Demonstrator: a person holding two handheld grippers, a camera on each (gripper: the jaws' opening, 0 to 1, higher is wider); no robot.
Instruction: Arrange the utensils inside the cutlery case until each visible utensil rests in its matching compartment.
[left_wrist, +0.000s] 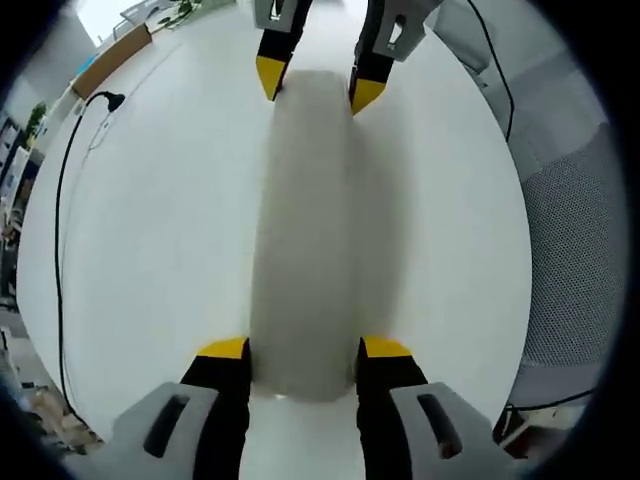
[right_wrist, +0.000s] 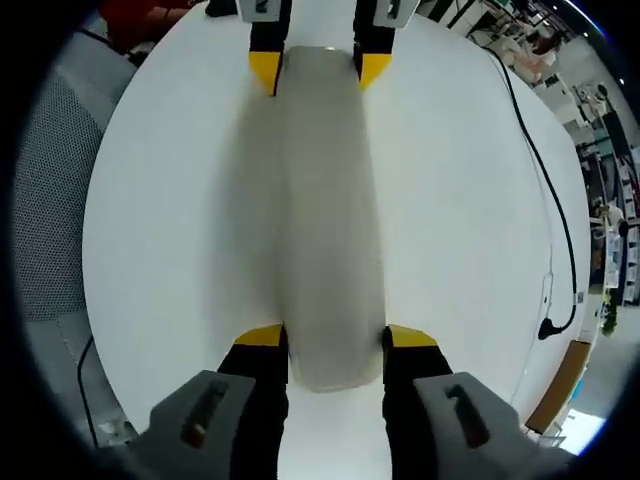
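The cutlery case (left_wrist: 305, 230) is a long, pale grey-white, smooth-sided box with rounded ends, its lid shut so no utensil or compartment can be seen; it lies on the white table (left_wrist: 150, 250) between the two tools. The left gripper (left_wrist: 303, 352) has its yellow-tipped jaws closed against the near end of the case, one on each long side, and the right gripper (right_wrist: 335, 340) clasps the opposite end the same way. In the left gripper view the right gripper (left_wrist: 312, 88) appears at the far end of the case, tips pressed to its sides; in the right gripper view the left gripper (right_wrist: 318, 68) is seen likewise. The left gripper view adds a black cable (left_wrist: 62, 230) curving along the left of the table, a wooden box (left_wrist: 110, 60) beyond it, and a grey mesh chair back (left_wrist: 575, 260) at right. The table surface is bare on both sides of the case, with its curved edge well apart from it
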